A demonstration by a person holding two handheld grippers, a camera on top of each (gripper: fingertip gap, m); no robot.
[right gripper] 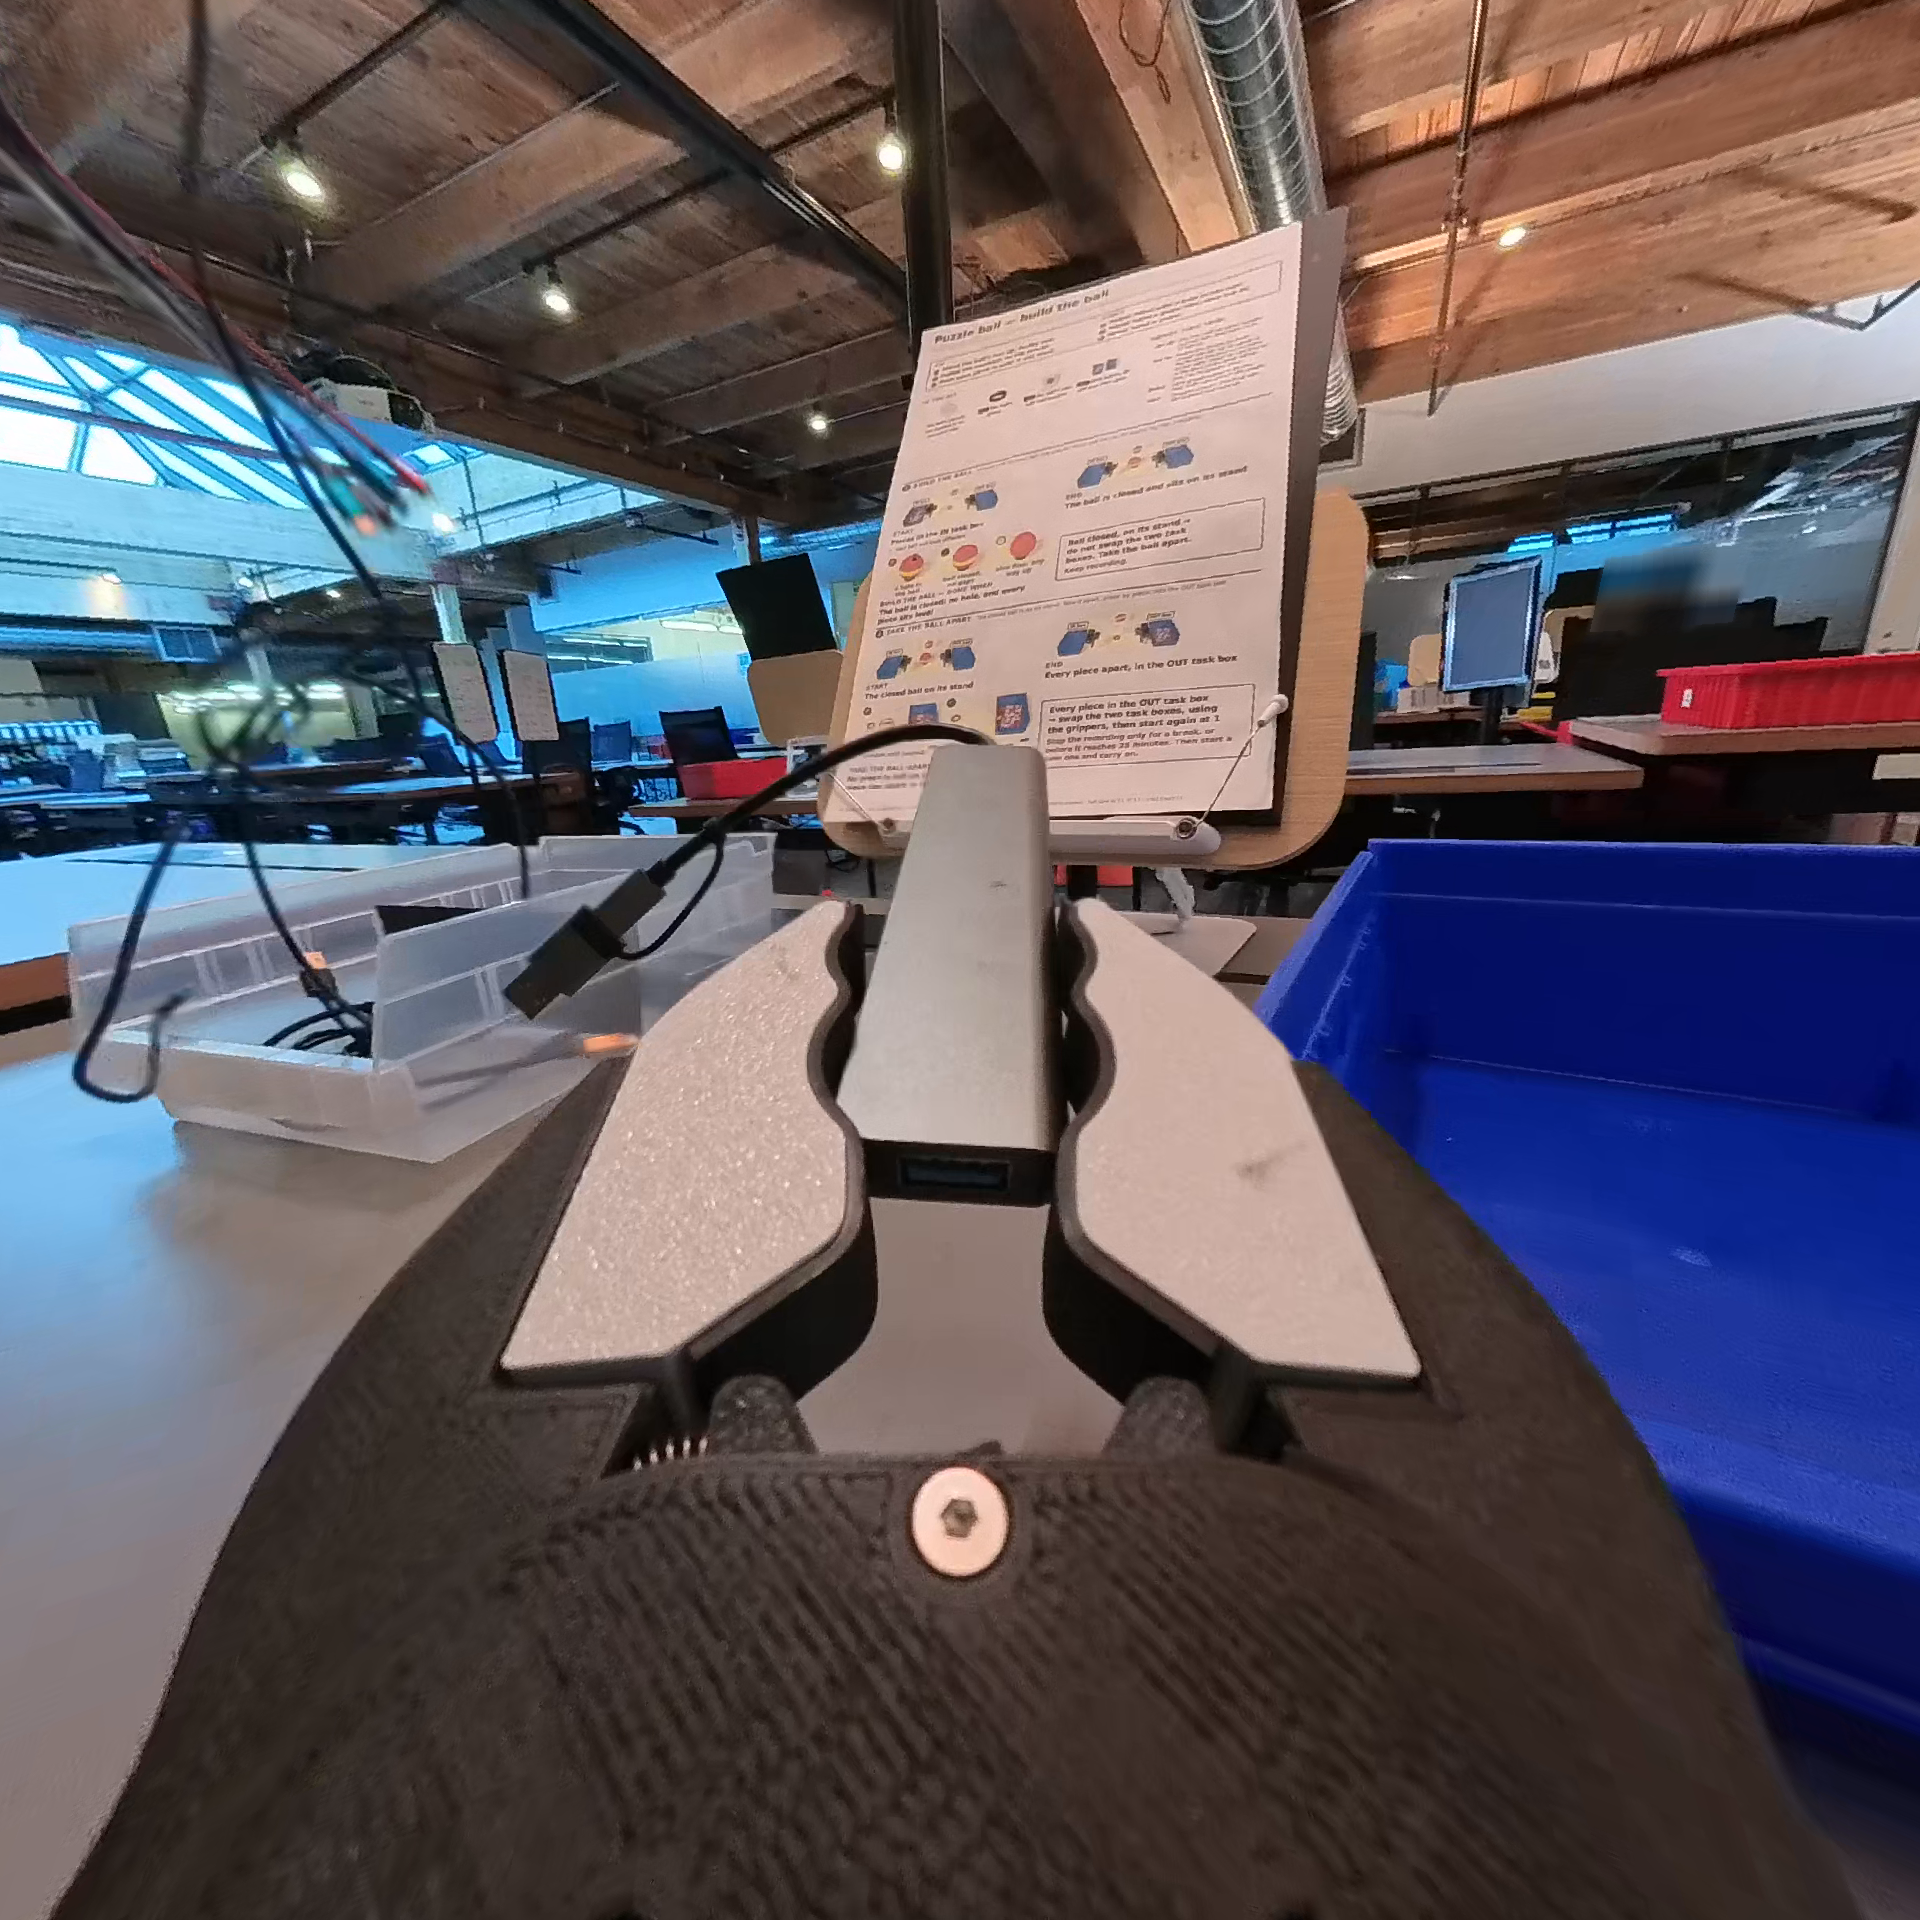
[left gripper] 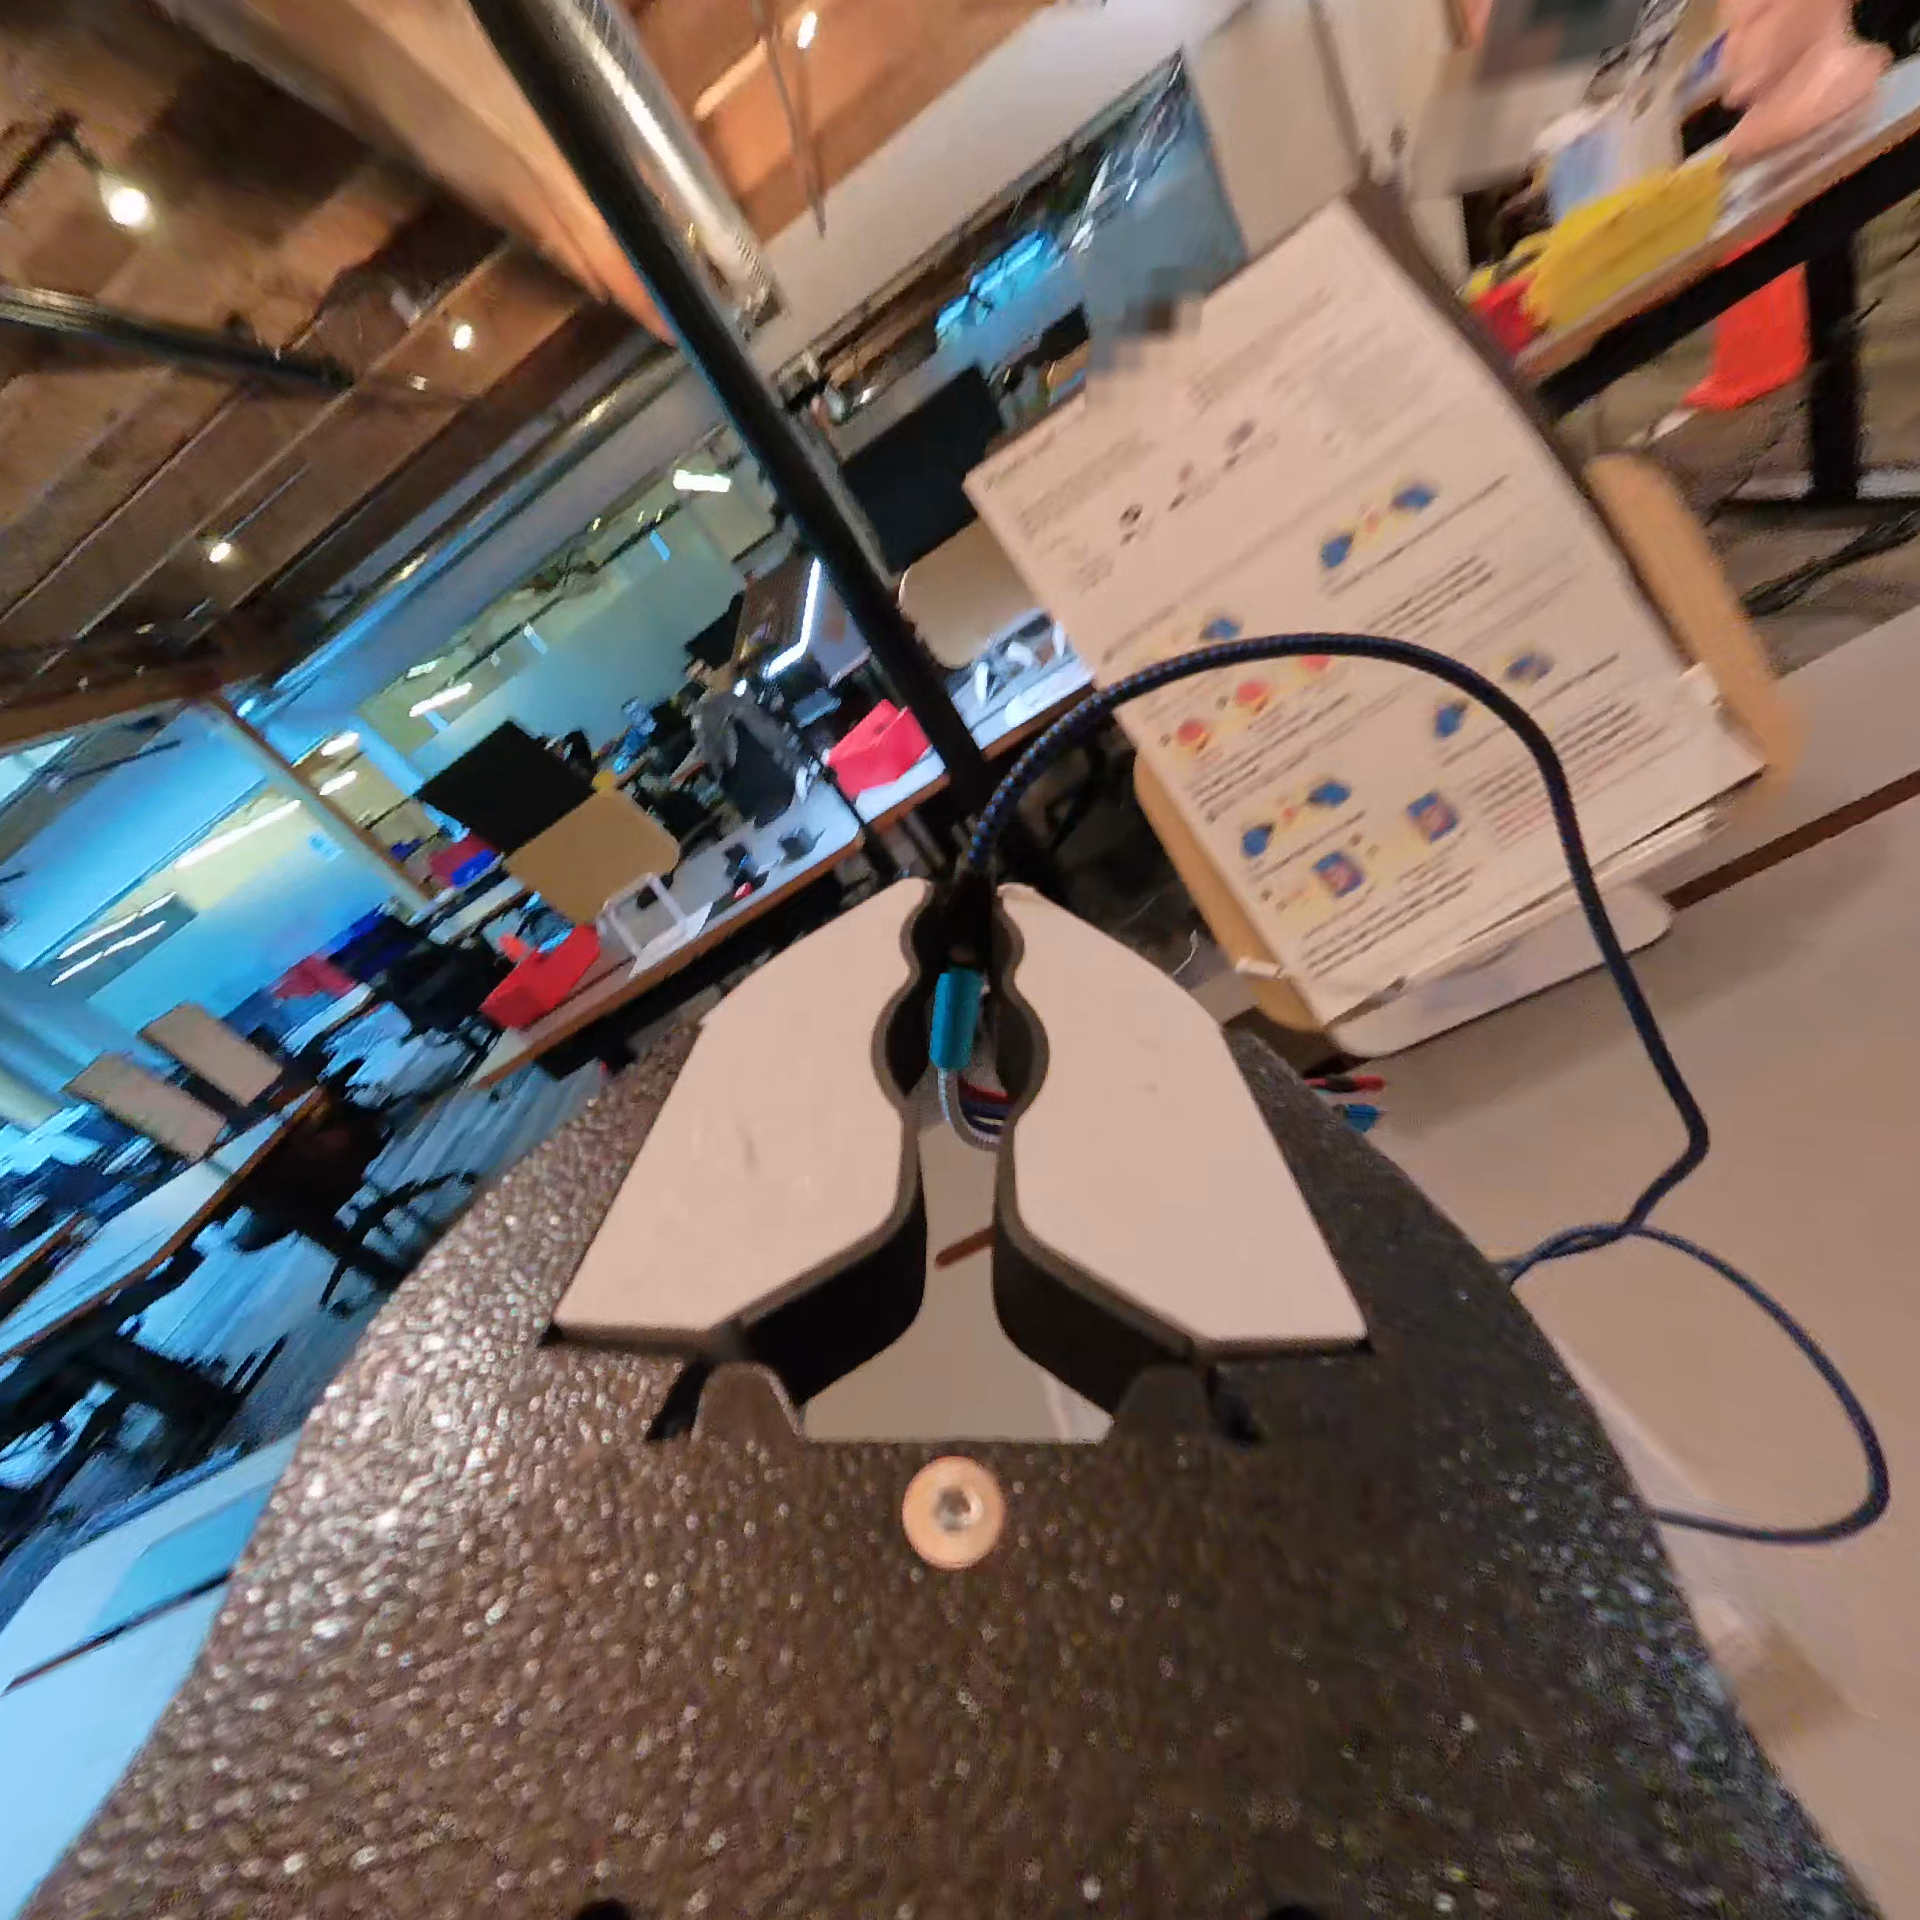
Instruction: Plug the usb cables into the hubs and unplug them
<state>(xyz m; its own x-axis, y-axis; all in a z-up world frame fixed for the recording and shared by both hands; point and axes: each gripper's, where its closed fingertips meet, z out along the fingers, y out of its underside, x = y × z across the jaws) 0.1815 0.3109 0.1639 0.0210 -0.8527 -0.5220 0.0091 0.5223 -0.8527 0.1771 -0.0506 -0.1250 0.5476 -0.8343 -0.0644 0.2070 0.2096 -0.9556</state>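
In the left wrist view my left gripper (left gripper: 961, 914) is shut on the teal plug (left gripper: 954, 1018) of a blue braided USB cable (left gripper: 1621, 997). The cable arches up past the fingertips and loops down onto the grey table at the right. The view is tilted and blurred. In the right wrist view my right gripper (right gripper: 958, 920) is shut on a grey USB hub (right gripper: 961, 977), held lengthwise between the fingers. An empty blue port (right gripper: 953, 1174) faces the camera. The hub's own black lead ends in a black plug (right gripper: 566, 961) that hangs free at the left.
A clear plastic tray (right gripper: 416, 997) with dark cables stands at the left on the grey table (right gripper: 156, 1351). A blue bin (right gripper: 1662, 1195) stands close at the right. An instruction sheet on a wooden stand (right gripper: 1081, 540) is behind. Loose thin cables (right gripper: 260, 416) hang at upper left. There is about 45 cm between the tips of the two grippers.
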